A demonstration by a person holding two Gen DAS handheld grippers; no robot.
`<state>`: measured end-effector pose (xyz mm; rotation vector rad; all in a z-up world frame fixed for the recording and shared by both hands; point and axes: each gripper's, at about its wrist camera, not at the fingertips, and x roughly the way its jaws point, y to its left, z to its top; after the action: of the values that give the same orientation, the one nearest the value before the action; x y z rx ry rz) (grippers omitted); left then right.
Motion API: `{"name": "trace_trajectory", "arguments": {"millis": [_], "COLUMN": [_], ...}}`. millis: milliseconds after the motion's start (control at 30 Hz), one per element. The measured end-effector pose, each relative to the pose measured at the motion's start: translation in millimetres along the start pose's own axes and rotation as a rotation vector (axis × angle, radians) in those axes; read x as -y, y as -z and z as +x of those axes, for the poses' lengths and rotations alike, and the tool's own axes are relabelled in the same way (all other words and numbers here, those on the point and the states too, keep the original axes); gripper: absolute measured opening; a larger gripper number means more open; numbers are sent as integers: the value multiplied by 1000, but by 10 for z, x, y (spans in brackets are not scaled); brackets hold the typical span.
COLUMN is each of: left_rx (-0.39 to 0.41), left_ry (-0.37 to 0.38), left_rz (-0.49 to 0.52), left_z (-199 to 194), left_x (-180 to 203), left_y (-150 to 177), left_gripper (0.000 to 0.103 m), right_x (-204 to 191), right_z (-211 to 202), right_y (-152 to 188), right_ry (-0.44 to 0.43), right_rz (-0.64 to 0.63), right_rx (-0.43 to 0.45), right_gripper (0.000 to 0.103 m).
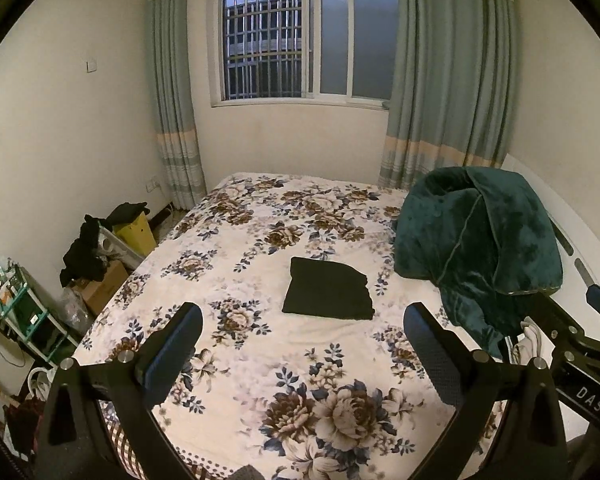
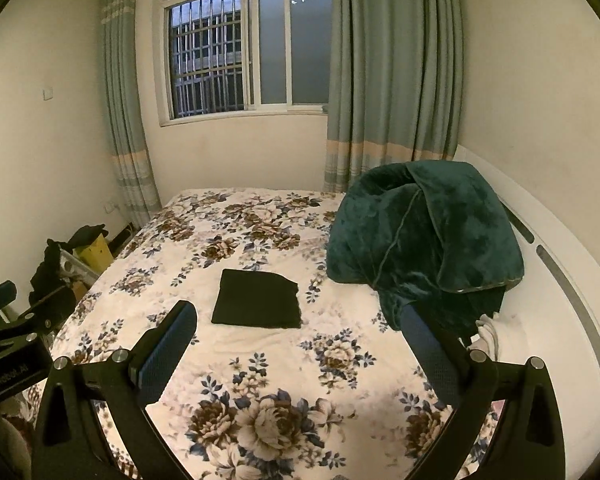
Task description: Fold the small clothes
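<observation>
left gripper [image 1: 303,312] sits nearest in the left wrist view, its two black fingers [image 1: 175,344] spread wide apart and holding nothing, raised above the near part of the bed [image 1: 260,364]. between and beyond the fingertips lies the cloth [image 1: 327,290], a black garment folded into a flat, roughly square pad on the floral bedspread, touching neither gripper. to its right a green blanket [image 1: 480,240] is heaped on the bed, near the cloth but apart from it. at the right edge part of the right gripper [image 1: 580,344] shows. on the floor left of the bed stand a cardboard box [image 1: 104,288], a yellow bin [image 1: 137,232] with dark clothes draped over it, and a small rack [image 1: 24,312]. a barred window [image 1: 304,36] with grey-green curtains [image 1: 452,80] fills the far wall.

right gripper [image 2: 300,316] is nearest in the right wrist view, fingers [image 2: 168,344] also wide apart and empty, above the bed [image 2: 260,372]. the cloth [image 2: 257,299] lies flat ahead, closer to the left finger. the blanket [image 2: 428,232] rises to the right, with the right fingertip in front of its lower edge; whether they touch i cannot tell. part of the left gripper [image 2: 16,332] shows at the left edge. the window [image 2: 244,48] and curtains [image 2: 392,80] stand behind.
</observation>
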<state>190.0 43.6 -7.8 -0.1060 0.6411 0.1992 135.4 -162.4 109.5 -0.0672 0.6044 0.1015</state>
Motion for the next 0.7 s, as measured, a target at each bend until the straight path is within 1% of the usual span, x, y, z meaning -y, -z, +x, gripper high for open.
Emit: {"name": "trace_trajectory", "arguments": {"millis": [500, 700], "left_rx": [-5, -4], "left_ry": [-1, -14], "left_rz": [3, 1], "left_z": [-22, -55], "left_x": [72, 71], "left_y": [18, 22], "left_gripper": [103, 103], "right_x": [22, -9], "right_z": [48, 43], "right_y": [-43, -2], "right_ry": [-13, -20], "right_rz": [-3, -3], "right_rx": [-8, -8], "right_gripper": [103, 103]}}
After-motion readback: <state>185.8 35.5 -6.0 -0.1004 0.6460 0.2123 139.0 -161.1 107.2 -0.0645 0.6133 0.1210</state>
